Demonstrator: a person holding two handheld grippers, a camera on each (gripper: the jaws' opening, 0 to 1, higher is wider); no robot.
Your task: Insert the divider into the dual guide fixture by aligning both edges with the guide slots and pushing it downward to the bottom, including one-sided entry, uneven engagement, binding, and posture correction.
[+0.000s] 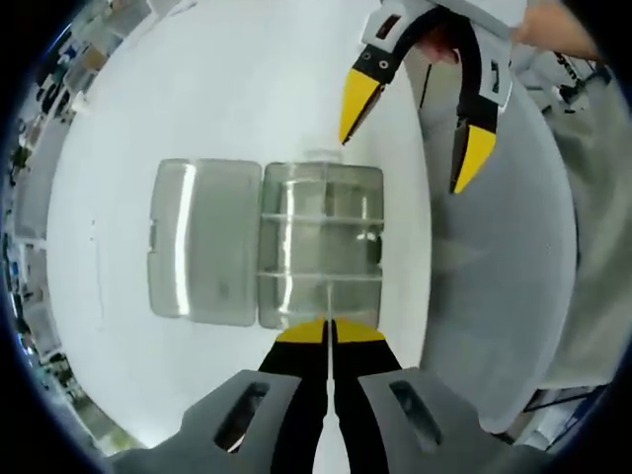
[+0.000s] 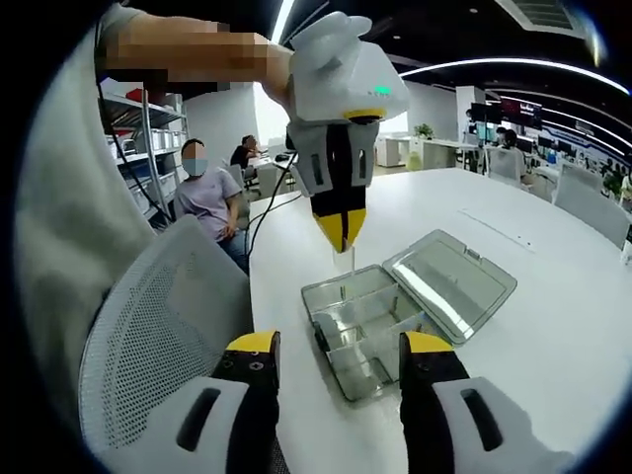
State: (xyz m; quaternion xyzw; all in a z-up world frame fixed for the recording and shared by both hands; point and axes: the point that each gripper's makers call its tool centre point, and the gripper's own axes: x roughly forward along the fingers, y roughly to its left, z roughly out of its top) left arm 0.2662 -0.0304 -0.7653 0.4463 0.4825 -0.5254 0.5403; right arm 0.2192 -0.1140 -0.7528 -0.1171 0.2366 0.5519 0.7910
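Right gripper view: left gripper (image 2: 342, 237) pinches divider (image 2: 352, 262) over box (image 2: 367, 331); right gripper (image 2: 336, 346) gapes beside chair (image 2: 158, 326).

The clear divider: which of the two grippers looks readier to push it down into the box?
Probably the left gripper: its jaws are shut on the divider, held above the open box. The right gripper is open, holding nothing.

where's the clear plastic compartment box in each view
Left gripper view: the clear plastic compartment box lies mid-frame, just beyond the left gripper, its open lid to picture-left.
Right gripper view: the box sits lower centre, lid to picture-right.
Shared landmark: the white table.
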